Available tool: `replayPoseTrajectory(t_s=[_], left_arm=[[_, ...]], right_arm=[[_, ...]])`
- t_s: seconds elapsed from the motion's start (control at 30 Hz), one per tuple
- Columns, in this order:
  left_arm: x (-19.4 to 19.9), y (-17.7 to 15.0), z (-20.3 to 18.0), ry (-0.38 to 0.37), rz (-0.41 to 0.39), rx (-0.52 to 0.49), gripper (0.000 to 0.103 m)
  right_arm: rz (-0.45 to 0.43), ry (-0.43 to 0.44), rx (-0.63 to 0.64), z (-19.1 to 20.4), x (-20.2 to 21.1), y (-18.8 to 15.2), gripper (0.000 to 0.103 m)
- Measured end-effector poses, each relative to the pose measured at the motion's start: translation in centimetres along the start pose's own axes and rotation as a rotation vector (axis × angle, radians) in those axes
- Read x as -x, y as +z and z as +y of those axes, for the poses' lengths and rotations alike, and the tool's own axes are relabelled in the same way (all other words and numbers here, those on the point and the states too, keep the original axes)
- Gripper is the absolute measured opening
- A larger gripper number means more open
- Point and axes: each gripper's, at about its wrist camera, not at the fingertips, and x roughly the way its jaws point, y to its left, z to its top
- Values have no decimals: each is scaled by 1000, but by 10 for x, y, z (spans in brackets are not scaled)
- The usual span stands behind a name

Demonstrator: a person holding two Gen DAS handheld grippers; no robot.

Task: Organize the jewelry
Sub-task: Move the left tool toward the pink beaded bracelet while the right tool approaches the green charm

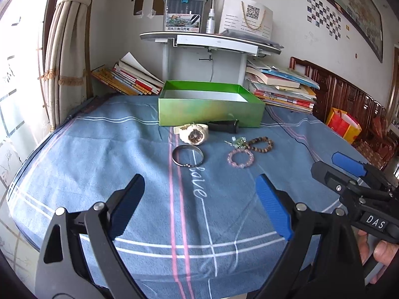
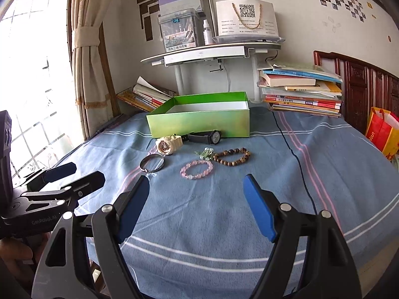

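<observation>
Both of my tongs hang above the blue striped cloth [image 1: 99,149] with nothing in them. My left gripper [image 1: 200,182] has its jaws spread wide, only bare cloth and the stitched word "love" between the blue pads. My right gripper [image 2: 197,184] stands just as wide and just as empty; from the left camera I see it off to the right side, low over the cloth, with my hand [image 1: 379,251] wrapped on its handle.

All the jewelry lies ahead of the fingertips, untouched. Straight ahead of my left gripper and nearest to it is the silver bangle [image 1: 187,155], flat on the cloth. Beyond that sits the cream watch [image 1: 193,133], and just to its right the black watch [image 1: 224,125], lying right up against the front wall of the green box [image 1: 209,113]. Ahead of my right gripper, slightly left of centre, the pink bead bracelet [image 2: 197,169] is the closest piece; behind it, a little to the right, lies the brown bead bracelet [image 2: 232,157], and between the two — close beside the brown beads — a small pale green trinket [image 2: 205,153] whose make I cannot tell.

The box is open at the far side of the pieces, its white inside showing. Behind it rise a small white shelf unit [image 2: 207,54] and stacks of books [image 2: 301,89] — well beyond either gripper.
</observation>
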Motion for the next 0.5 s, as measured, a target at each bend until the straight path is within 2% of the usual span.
replayPoseTrajectory(t_s=[0.5], left_arm=[[-8, 1, -1, -9, 21, -4, 90]], right_arm=[[-3, -2, -18, -3, -2, -2, 76]])
